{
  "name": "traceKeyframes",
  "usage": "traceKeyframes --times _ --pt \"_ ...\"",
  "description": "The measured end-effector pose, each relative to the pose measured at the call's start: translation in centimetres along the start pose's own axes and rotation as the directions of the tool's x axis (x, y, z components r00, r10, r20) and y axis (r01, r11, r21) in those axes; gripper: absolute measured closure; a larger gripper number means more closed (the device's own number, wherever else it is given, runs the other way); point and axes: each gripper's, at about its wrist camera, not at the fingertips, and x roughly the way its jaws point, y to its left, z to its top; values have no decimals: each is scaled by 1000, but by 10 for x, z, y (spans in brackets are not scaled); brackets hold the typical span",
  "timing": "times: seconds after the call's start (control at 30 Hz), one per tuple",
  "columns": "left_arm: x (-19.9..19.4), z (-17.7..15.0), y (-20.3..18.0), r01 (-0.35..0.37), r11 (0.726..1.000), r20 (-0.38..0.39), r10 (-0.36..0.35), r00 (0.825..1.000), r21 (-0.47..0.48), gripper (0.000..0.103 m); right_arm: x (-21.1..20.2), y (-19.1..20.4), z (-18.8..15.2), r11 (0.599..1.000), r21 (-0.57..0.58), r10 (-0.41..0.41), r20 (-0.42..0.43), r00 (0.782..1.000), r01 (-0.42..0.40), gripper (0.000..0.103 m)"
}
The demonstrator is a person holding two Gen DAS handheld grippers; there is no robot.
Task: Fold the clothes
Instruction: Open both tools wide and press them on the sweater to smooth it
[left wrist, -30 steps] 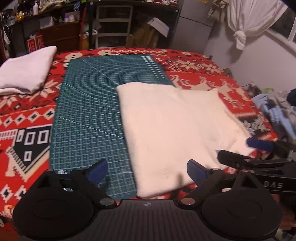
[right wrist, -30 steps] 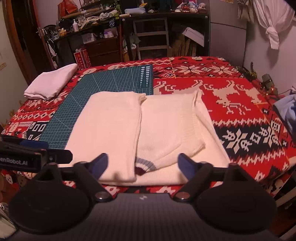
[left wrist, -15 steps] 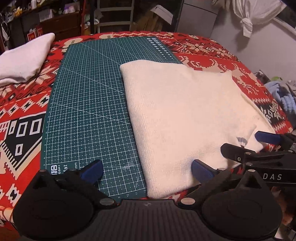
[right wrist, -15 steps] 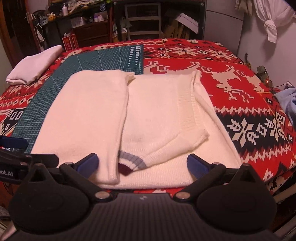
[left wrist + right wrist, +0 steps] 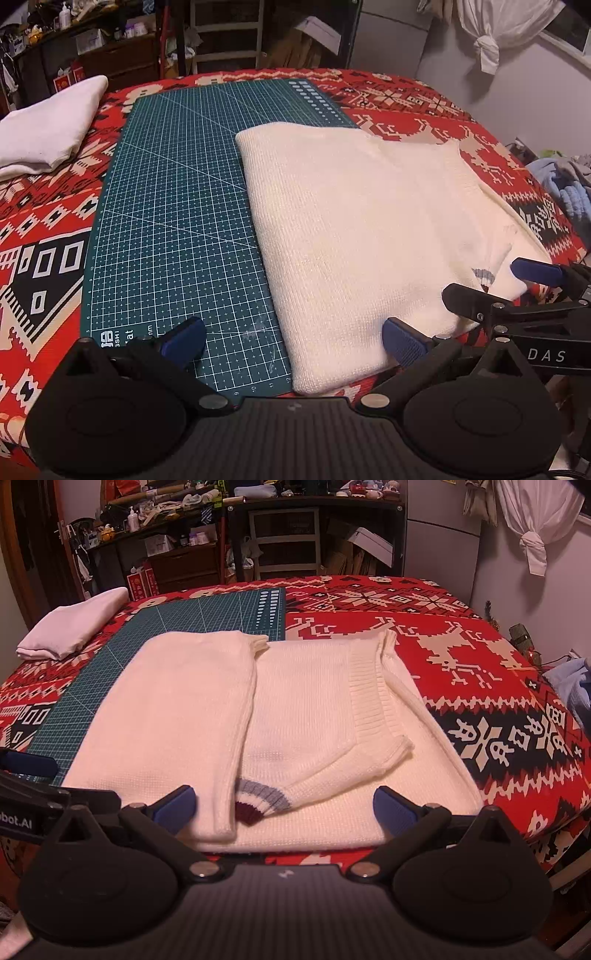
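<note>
**Sweater half-folded, both tools wide**

Your cream sweater lies partly folded across the green cutting mat and red blanket. Left tool and right tool have just spread wider than before, gripping nothing, hovering lower at its near hem

Your way left is free across the bare cutting mat; the folded white cloth blocks the far-left corner.
</note>
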Motion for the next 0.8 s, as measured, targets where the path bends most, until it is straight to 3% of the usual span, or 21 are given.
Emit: traceKeyframes --times 0.33,0.47,0.57,0.7,0.8 --pt "-2 -7 0 1 1000 56 -1 998 4 0 0 0 -1 1000 -2 -5 0 1000 5 0" --pt "-3 -4 1 10 1000 44 -9 999 -16 0 1 1 0 1000 -4 -4 -2 1000 4 0" --pt "-14 -2 8 56 997 58 -53 997 -60 14 -3 -3 3 1000 16 13 -16 1000 -13 2" --pt "-43 3 17 107 989 159 -90 983 -102 15 -23 -6 14 998 37 49 27 998 -50 10" --pt "-54 10 24 170 977 215 -140 967 -130 34 -37 2 26 997 -11 81 79 994 -80 22"
